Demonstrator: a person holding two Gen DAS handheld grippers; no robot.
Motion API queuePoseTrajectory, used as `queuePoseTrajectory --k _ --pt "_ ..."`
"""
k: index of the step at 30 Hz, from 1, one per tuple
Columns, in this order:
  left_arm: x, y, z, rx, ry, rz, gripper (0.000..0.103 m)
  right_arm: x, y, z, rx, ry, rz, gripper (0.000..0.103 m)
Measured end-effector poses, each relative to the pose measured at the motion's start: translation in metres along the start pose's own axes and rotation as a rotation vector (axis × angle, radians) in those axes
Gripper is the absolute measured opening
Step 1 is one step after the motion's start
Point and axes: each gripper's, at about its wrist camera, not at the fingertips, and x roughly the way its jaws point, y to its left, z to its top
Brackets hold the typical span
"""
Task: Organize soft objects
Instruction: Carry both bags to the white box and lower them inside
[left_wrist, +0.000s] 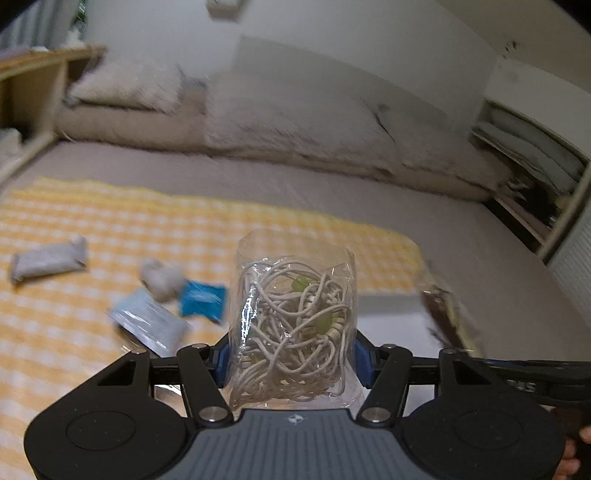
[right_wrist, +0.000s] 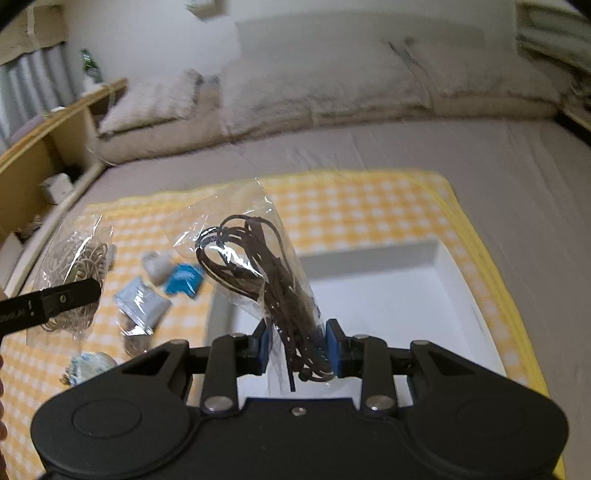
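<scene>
Both grippers are clamping crinkly bags: left gripper (left_wrist: 291, 354) squeezing the pale cord bag (left_wrist: 291, 317), right gripper (right_wrist: 295, 347) pinching the dark cord bag (right_wrist: 266, 266). Light, floppy, slippery film, so I'd be grabbing the bunched cords.

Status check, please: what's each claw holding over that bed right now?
Left gripper shut on bag of white cord. Right gripper shut on bag of dark cord, above white box. Nothing in the way.
</scene>
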Motion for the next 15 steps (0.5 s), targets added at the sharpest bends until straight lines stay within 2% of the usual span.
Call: queuePoseTrajectory --k 5,9,15 --pt "0.027 -0.015 -0.017 -0.017 0.092 -0.058 0.061 0.011 -0.022 -0.015 0.043 0.086 -0.034 0.032" --pt "0.048 -0.021 -0.032 -0.086 0.153 -0.089 0.061 0.016 -0.038 -0.024 0.084 0.131 -0.043 0.032" --pt "0.066 -0.029 -0.048 -0.153 0.156 -0.098 0.062 0.025 -0.048 -0.027 0.14 0.17 -0.062 0.032"
